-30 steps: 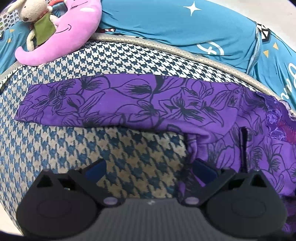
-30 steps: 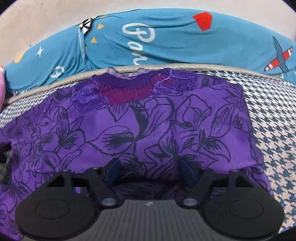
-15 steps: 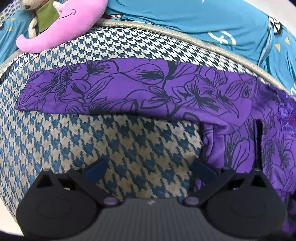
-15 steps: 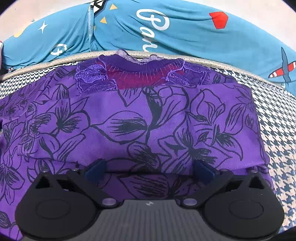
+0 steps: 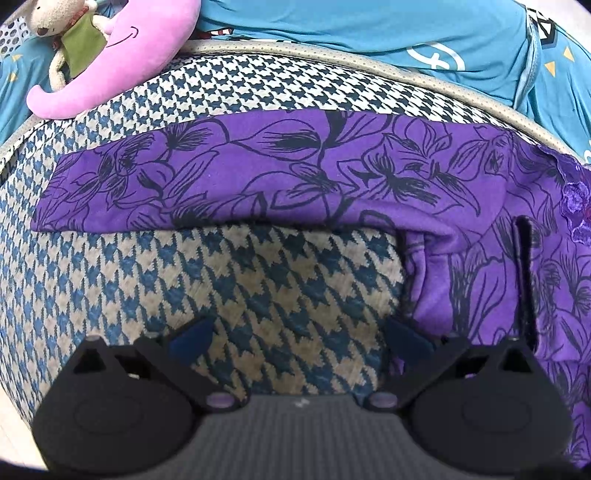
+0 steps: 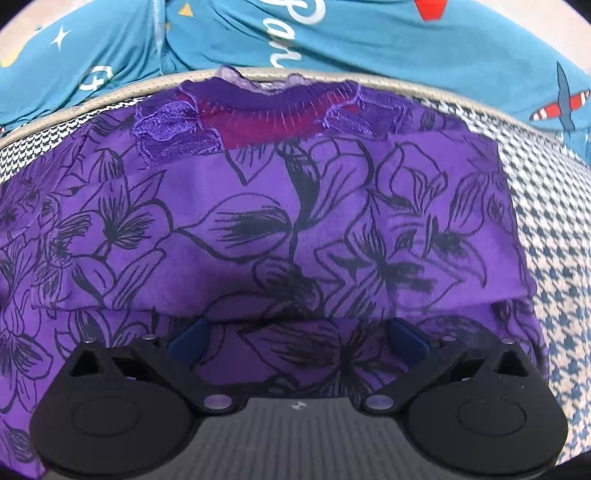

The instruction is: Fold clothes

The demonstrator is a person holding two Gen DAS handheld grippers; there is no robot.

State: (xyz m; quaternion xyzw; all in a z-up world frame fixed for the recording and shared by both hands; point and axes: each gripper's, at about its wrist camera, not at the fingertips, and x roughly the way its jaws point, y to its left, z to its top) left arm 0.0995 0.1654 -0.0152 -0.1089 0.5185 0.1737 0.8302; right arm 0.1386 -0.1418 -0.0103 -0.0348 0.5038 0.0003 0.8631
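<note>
In the left wrist view, the left gripper (image 5: 299,338) hangs with its two blue-tipped fingers spread wide and nothing between them, over the blue-and-cream houndstooth woven mat (image 5: 258,288) that covers the bed. The purple garment with black flower outlines (image 5: 295,173) lies flat on that mat; one long sleeve stretches across the view beyond the fingers, and the body of the garment fills the right side, its edge just beside the right-hand fingertip (image 5: 408,338). At the far left corner a pink crescent-shaped plush toy (image 5: 129,55) and a small beige stuffed animal in a green vest (image 5: 62,33) rest against the teal printed bedding (image 5: 369,29) behind the mat. In the right wrist view, the right gripper (image 6: 297,338) is likewise wide apart and holds nothing, low over a folded edge of the same garment, whose lace-trimmed neckline with a magenta inner band (image 6: 266,114) lies at the far edge of the mat, next to the teal bedding.
</note>
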